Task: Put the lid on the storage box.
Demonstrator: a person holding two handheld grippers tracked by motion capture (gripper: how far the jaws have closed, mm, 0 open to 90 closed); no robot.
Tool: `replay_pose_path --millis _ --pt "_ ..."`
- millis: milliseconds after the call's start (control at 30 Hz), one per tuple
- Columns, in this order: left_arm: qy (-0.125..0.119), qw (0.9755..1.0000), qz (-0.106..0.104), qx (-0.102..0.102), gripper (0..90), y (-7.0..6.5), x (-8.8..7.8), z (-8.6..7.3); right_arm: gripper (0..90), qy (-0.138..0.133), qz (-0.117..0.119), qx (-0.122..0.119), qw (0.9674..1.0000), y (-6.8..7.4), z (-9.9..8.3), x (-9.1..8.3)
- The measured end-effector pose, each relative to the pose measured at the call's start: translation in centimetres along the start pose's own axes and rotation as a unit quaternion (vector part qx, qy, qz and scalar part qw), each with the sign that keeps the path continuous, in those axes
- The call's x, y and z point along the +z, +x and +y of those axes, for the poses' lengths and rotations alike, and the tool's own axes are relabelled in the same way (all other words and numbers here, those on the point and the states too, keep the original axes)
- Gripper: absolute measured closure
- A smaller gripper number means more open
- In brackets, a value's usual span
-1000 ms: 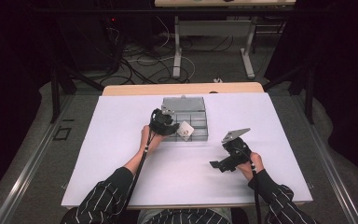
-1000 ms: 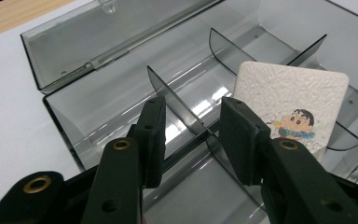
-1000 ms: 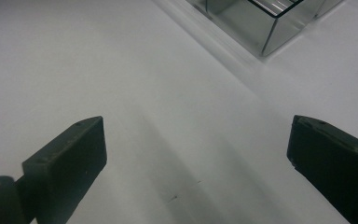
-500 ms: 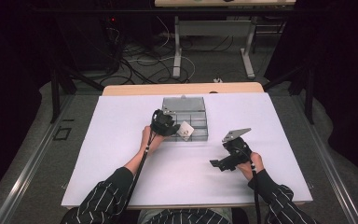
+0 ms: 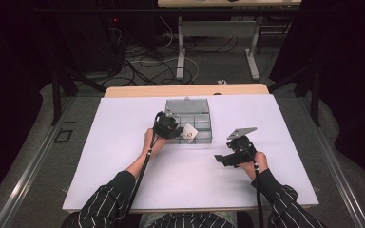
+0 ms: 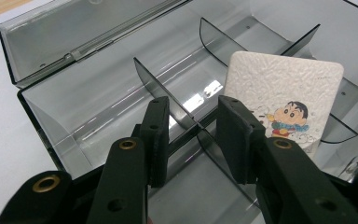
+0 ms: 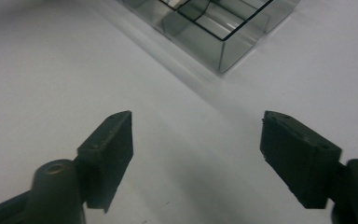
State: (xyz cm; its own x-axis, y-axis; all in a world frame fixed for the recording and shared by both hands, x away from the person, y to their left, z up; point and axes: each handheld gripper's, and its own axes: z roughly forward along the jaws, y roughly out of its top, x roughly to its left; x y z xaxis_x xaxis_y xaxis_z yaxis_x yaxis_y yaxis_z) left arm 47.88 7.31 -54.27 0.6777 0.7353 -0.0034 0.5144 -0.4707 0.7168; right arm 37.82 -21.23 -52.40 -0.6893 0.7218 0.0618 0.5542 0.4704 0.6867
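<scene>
My left gripper sits at the near wall of the grey box, its jaws narrowly apart with a divider in the gap, pads touching nothing. The white card leans tilted in a compartment just right of it. My right gripper hovers over the white table, well apart from the box; its jaws have just been closing, yet stand wide and empty.

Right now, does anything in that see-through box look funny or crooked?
Yes. The white cartoon card is not lying flat: it stands tilted, propped across the dividers of the clear box instead of sitting inside one compartment. Nothing looks spilled or broken.
</scene>
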Motion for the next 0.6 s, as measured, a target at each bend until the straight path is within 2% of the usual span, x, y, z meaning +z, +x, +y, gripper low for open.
replay_pose_path --millis 33,67,233,367,500,600 --pt "0.000 1.0000 0.000 0.000 65.2 0.0 0.0 0.0 31.8 -0.021 -0.002 0.000 0.9998 -0.2 0.0 0.2" --pt "0.000 1.0000 0.000 0.000 65.2 0.0 0.0 0.0 34.7 -0.021 -0.002 0.003 0.9998 -0.4 0.1 0.1" --pt "-0.001 1.0000 -0.001 0.001 65.3 0.0 0.0 0.0 55.1 -0.050 -0.009 0.028 0.9983 -1.6 0.5 0.2" --pt "-0.001 1.0000 -0.002 0.000 65.4 0.0 0.0 0.0 69.2 -0.052 -0.013 0.059 0.9968 -2.5 0.9 0.1" --pt "-0.001 1.0000 -0.003 0.000 65.5 0.0 0.0 0.0 79.3 -0.062 -0.014 0.072 0.9954 -3.4 1.6 0.6" --pt "0.000 1.0000 -0.003 0.000 65.5 0.0 0.0 0.0 84.5 -0.059 -0.016 0.076 0.9952 -3.9 2.3 1.1"
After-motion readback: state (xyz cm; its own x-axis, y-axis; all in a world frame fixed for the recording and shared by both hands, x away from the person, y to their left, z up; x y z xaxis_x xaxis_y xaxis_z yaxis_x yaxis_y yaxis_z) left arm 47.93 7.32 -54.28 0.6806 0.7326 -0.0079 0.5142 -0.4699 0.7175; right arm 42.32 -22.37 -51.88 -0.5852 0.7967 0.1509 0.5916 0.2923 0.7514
